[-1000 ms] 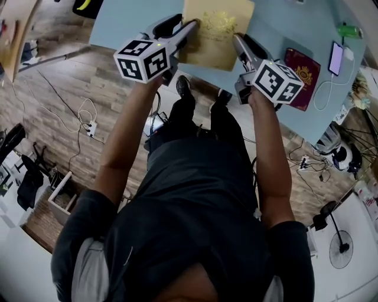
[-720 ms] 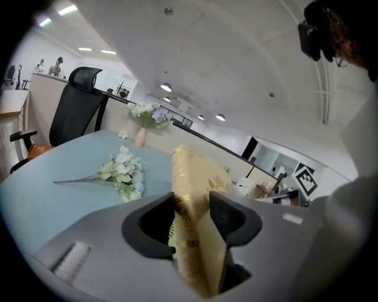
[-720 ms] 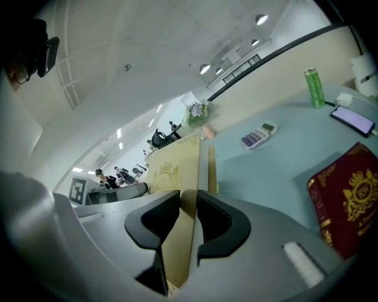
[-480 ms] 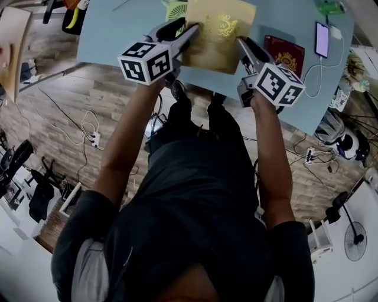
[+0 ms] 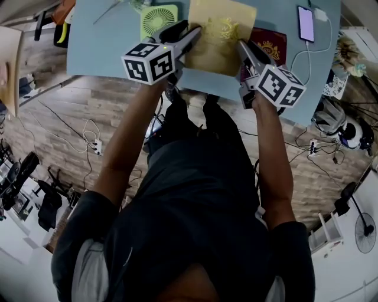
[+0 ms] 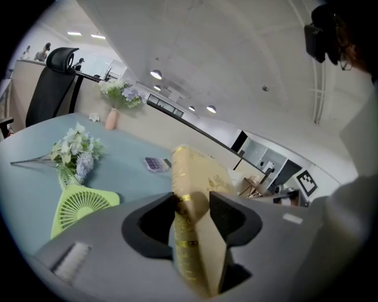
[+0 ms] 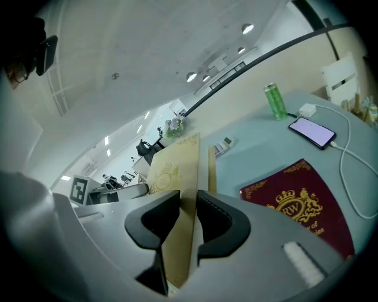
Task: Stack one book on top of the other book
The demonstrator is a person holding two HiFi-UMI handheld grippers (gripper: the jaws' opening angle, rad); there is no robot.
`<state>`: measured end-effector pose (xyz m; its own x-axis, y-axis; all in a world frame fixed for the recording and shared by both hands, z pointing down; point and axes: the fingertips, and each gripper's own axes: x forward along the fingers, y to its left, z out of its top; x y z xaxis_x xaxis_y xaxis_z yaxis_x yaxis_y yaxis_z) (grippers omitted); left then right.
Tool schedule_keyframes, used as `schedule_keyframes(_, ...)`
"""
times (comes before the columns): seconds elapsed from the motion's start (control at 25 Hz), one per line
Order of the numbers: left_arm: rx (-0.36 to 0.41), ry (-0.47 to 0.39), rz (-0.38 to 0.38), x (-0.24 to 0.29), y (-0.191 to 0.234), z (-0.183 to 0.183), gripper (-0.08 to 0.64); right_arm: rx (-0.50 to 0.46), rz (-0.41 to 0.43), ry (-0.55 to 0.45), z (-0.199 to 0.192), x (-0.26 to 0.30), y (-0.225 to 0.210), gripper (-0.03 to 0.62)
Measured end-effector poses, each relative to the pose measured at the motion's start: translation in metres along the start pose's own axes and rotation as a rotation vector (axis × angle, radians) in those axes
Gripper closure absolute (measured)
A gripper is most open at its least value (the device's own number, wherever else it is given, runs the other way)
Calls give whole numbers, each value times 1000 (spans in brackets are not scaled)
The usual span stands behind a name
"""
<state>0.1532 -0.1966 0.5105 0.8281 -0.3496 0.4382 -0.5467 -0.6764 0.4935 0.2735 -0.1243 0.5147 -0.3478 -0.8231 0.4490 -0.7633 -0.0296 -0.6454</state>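
Two grippers clamp one gold book (image 5: 221, 35) between them above a pale blue table (image 5: 100, 47), seen from the head camera. At the left, a green fan (image 5: 158, 17) lies on the table just beside the left gripper (image 5: 192, 34). That gripper's own view shows flowers (image 6: 74, 154) beyond the fan and a calculator (image 6: 156, 164) farther back. The left gripper's jaws are closed tight on the book's gilded spine edge, which stands upright between them in that view.

At centre, the gold book spans the gap between the two grippers, its crest showing on the cover.

The right gripper (image 5: 242, 48) pinches the book's opposite edge, its jaws drawn in until both pads press the cover and pages.

Just to the right, the red book (image 5: 269, 47) lies flat on the table, crest up. From the head view, its left edge is covered by the gold book and the right gripper; whether the two books touch cannot be told.

Farther right, a phone (image 5: 306, 23) rests face up on the table, with a green can (image 7: 274, 101) standing beyond it.
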Motion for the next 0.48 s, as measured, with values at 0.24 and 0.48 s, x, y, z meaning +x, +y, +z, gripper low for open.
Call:
schedule_keyframes(0.24,2,20,-24,26,-21,-7,333,13,-32,-14,7,-20,-28,500)
schedule_keyframes(0.48,8,39,-43,47,-39,-16,333,30,-56,-23,9,-37,-52,500)
